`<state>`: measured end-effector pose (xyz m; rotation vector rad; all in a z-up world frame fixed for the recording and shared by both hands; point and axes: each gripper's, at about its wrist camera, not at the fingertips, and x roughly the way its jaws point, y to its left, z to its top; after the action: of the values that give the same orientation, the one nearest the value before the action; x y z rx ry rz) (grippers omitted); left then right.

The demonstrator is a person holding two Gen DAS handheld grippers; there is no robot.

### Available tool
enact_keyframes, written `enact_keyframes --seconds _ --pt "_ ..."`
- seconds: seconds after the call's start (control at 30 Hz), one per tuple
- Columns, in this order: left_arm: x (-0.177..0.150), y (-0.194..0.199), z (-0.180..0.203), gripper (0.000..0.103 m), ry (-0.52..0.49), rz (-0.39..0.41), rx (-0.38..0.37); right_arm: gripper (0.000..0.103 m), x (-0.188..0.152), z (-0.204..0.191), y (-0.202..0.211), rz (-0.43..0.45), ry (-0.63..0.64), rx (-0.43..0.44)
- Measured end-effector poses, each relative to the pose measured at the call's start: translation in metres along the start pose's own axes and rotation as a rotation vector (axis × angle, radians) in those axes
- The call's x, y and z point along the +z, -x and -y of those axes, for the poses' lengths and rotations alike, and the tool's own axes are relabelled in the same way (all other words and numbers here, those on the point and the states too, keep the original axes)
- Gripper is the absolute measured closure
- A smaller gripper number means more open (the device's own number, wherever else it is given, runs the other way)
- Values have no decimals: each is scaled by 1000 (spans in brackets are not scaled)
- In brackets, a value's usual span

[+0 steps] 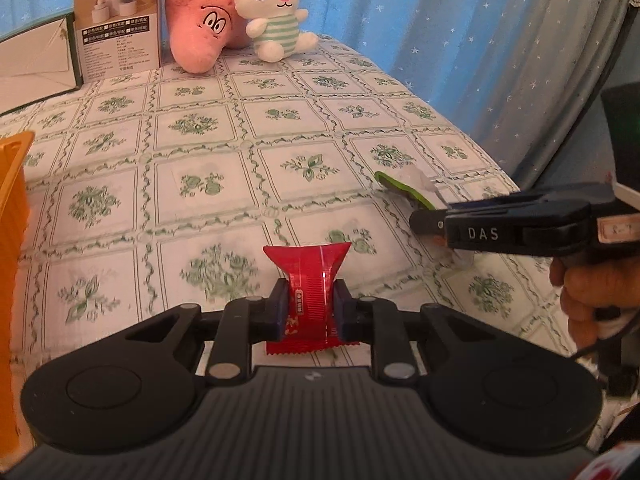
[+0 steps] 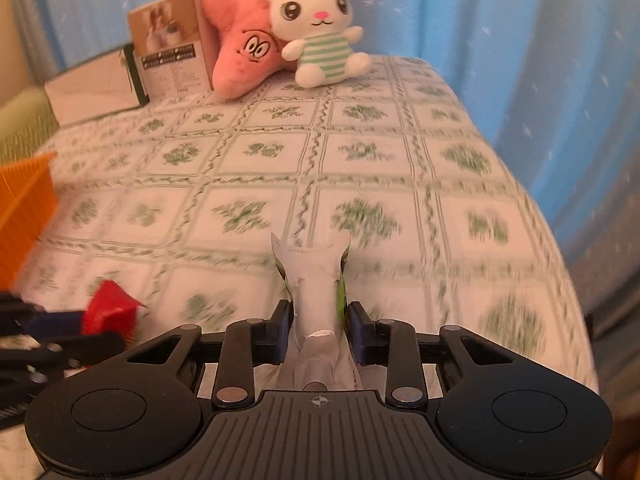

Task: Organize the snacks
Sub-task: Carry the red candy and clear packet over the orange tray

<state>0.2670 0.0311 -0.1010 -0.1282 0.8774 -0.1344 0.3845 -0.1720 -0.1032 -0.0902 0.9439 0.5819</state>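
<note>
Blue star-print curtain (image 1: 460, 40) hung behind a table under a green floral checked tablecloth (image 1: 200, 128).

Left gripper (image 1: 309, 312): fingers closed on a red snack packet (image 1: 310, 280). Packet sat squarely between the two blue pads (image 1: 280, 308), pinched across its middle. Its far end flared out past the fingertips, its near end stuck out behind the pads toward the gripper body. Held just above the cloth; whether it touched, couldn't tell.

Right gripper (image 2: 318, 320): fingers closed on a white-and-green snack packet (image 2: 316, 276). Packet ran lengthwise between the pads (image 2: 356, 332), squeezed narrow there. Its flat sealed end fanned out beyond the fingertips, the rest trailed back under the gripper body. In the left wrist view the same packet showed as a green strip with a clear edge, poking from the tip of the right gripper, off to the right of the red one.

In the right wrist view the red packet and left gripper sat low at left, blurred.

Outward: orange basket (image 1: 12, 240) at the left table edge. Far end of the table: a pink star plush (image 1: 200, 28), a white rabbit plush (image 1: 272, 8) leaning against it, a printed product box (image 1: 118, 20) and a flat white box (image 1: 36, 60) to the left. The person's right hand (image 1: 588, 292) gripped the right gripper's handle at the frame's right edge.
</note>
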Motion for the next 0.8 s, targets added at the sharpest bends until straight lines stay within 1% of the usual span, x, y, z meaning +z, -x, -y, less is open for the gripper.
enact_keyframes --seconds 0.17,0.47,0.8 --pt "-18 28 3 83 7 2 17 72 -29 -22 37 19 -78 20" --pt "-43 85 4 83 36 20 44 72 -61 -67 108 82 -93 33" --pt "-61 143 5 83 52 56 63 72 -85 -108 162 128 -83 41"
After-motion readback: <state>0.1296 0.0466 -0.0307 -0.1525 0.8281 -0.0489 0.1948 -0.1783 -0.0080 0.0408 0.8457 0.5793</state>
